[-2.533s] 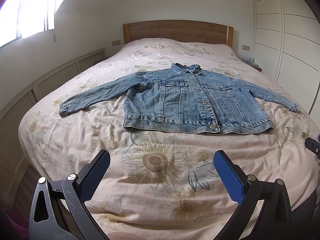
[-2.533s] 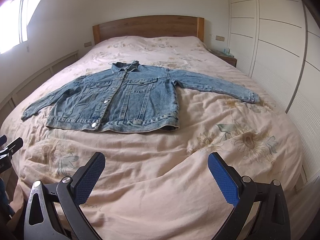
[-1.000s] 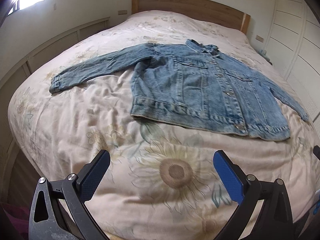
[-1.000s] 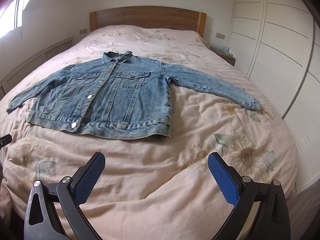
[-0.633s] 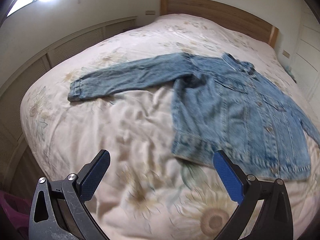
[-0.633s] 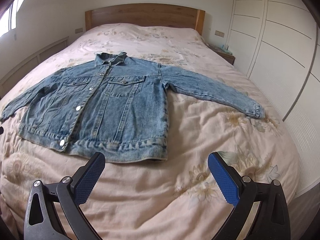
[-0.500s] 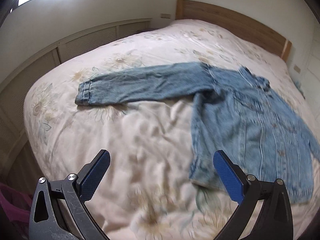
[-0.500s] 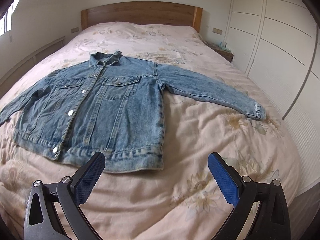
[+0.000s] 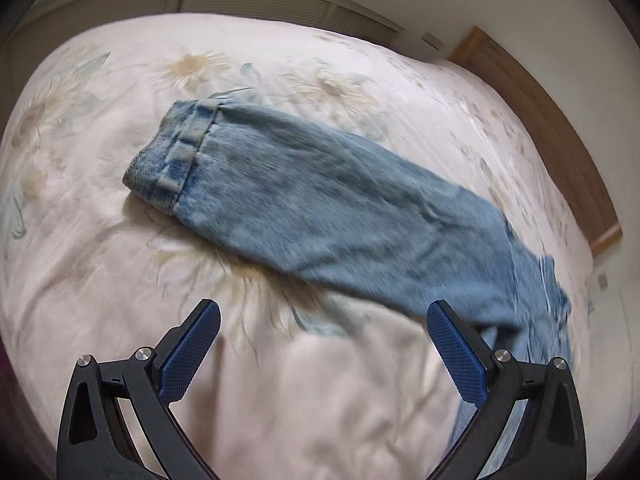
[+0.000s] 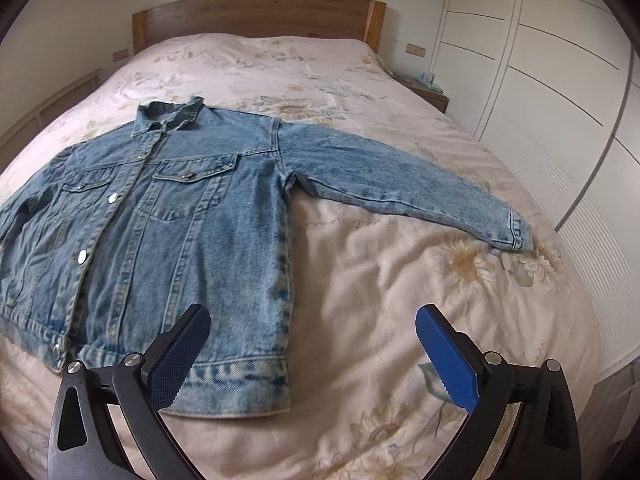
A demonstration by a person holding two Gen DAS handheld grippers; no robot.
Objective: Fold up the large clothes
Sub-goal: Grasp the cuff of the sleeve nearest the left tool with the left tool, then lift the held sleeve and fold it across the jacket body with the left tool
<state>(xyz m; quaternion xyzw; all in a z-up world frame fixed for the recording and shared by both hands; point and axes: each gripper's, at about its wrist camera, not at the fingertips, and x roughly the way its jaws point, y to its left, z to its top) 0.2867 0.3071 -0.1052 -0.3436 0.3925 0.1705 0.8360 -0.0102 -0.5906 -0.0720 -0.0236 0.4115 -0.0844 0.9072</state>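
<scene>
Left claw (image 9: 323, 322) gaping, empty, poised over floral pink bedspread (image 9: 100, 264); faded blue denim jacket's sleeve (image 9: 320, 204) lying just ahead, long axis from 10 to 4 o'clock, cuff (image 9: 172, 164) at 11. Right claw (image 10: 312, 330) likewise spread, empty, above hem corner (image 10: 256, 376) at 7 o'clock.

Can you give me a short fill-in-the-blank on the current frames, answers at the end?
1. The jacket lies flat on the ____.
2. Both the left gripper and the right gripper are ____, holding nothing.
3. The left wrist view looks down on one ____ of the jacket, ending in its cuff.
4. The headboard is made of ____.

Answers: bed; open; sleeve; wood
</scene>
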